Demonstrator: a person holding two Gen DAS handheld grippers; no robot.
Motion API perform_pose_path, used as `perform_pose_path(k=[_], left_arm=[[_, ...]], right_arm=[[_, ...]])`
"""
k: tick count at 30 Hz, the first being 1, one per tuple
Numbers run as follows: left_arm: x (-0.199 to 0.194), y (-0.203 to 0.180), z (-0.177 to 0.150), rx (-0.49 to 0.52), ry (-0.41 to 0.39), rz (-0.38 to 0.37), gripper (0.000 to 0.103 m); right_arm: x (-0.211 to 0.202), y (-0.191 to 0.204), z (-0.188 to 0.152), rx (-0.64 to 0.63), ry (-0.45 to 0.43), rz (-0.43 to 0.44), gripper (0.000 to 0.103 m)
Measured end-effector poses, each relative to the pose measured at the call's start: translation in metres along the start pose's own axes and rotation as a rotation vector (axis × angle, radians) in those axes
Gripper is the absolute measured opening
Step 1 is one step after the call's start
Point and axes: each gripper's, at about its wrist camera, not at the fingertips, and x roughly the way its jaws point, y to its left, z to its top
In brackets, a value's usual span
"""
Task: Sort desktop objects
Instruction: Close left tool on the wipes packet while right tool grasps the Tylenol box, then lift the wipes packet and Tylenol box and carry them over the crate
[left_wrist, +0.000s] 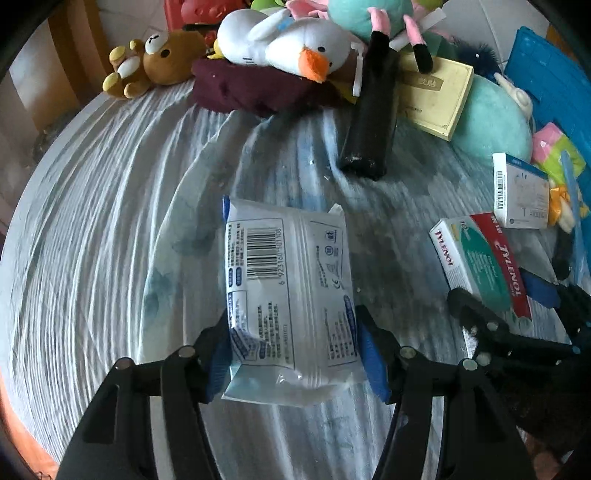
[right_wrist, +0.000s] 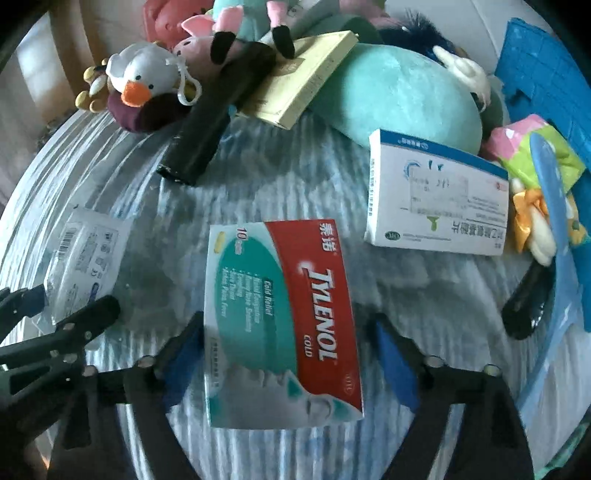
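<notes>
My left gripper (left_wrist: 291, 325) is shut on a white plastic packet (left_wrist: 288, 266) with a barcode, its blue pads pressing both long sides. The packet's far end rests on the wrinkled white-blue cloth (left_wrist: 110, 221). In the right wrist view a red, teal and white Tylenol box (right_wrist: 280, 317) lies flat on the cloth between the blue pads of my right gripper (right_wrist: 286, 336). The left pad sits at the box's edge and a gap shows at the right pad, so this gripper is open. The two grippers are side by side, the right one (left_wrist: 506, 295) just right of the packet.
A white-and-blue medicine box (right_wrist: 439, 199) lies beyond the Tylenol box. Farther back are a black tube (right_wrist: 214, 122), a yellow box (right_wrist: 306, 77), a duck plush (left_wrist: 295, 48), a bear (left_wrist: 162, 55) and a teal plush (right_wrist: 399, 96). A blue mat (right_wrist: 535, 85) and a tissue pack (right_wrist: 535, 147) crowd the right.
</notes>
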Motion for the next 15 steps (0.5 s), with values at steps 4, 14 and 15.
perform_pose_path(k=[4, 14, 15], left_arm=[[-0.006, 0.003, 0.001, -0.01, 0.001, -0.039, 0.057], [-0.067, -0.002, 0.012, 0.002, -0.118, -0.059, 0.057], [-0.073, -0.003, 0.014, 0.005, -0.132, -0.061, 0.057]], right_arm=[[-0.003, 0.0, -0.002, 0.013, 0.017, 0.029, 0.071], [-0.068, -0.014, 0.011, 0.052, -0.105, 0.038, 0.071], [-0.077, -0.015, 0.013, 0.051, -0.123, 0.038, 0.071]])
